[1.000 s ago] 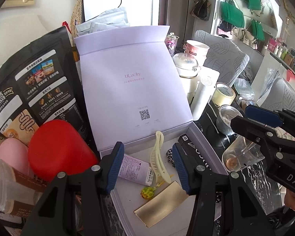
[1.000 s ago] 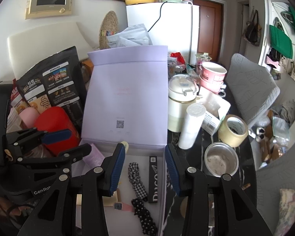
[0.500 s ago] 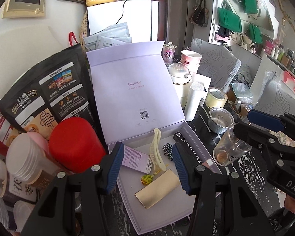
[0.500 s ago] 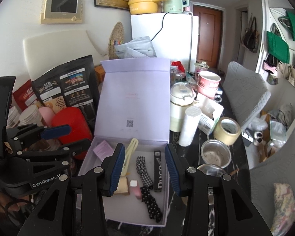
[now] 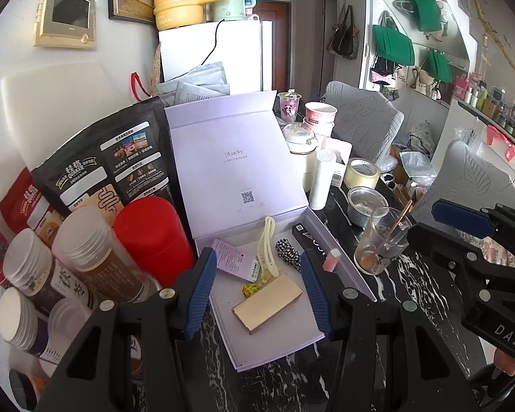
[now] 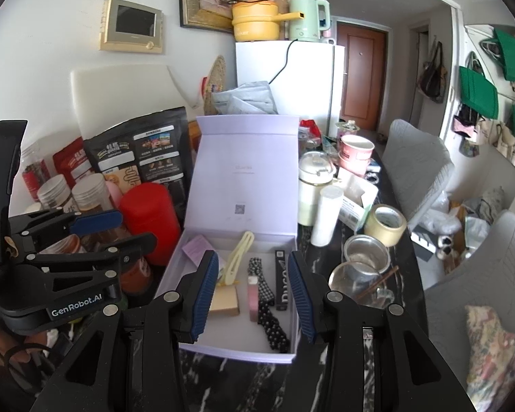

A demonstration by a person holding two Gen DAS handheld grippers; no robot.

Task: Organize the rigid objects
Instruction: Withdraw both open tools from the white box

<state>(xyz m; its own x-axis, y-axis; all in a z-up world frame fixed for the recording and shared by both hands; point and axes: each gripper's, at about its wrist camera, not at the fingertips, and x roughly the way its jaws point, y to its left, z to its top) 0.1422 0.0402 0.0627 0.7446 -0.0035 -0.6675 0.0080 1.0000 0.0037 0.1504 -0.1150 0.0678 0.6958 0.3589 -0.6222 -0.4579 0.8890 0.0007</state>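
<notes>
Lavender box (image 6: 202, 340) lay lid-up between red canister (image 6: 151, 219) and glass cup (image 6: 360, 285); your left gripper (image 5: 257, 288) and right gripper (image 6: 254, 290) hung spread, empty.

1. The left gripper (image 5: 257, 288) tilts downward, its blue-padded jaws parted with nothing gripped between them.
2. The right gripper (image 6: 252, 290) tilts downward alongside it, its jaws likewise apart and holding nothing.
</notes>
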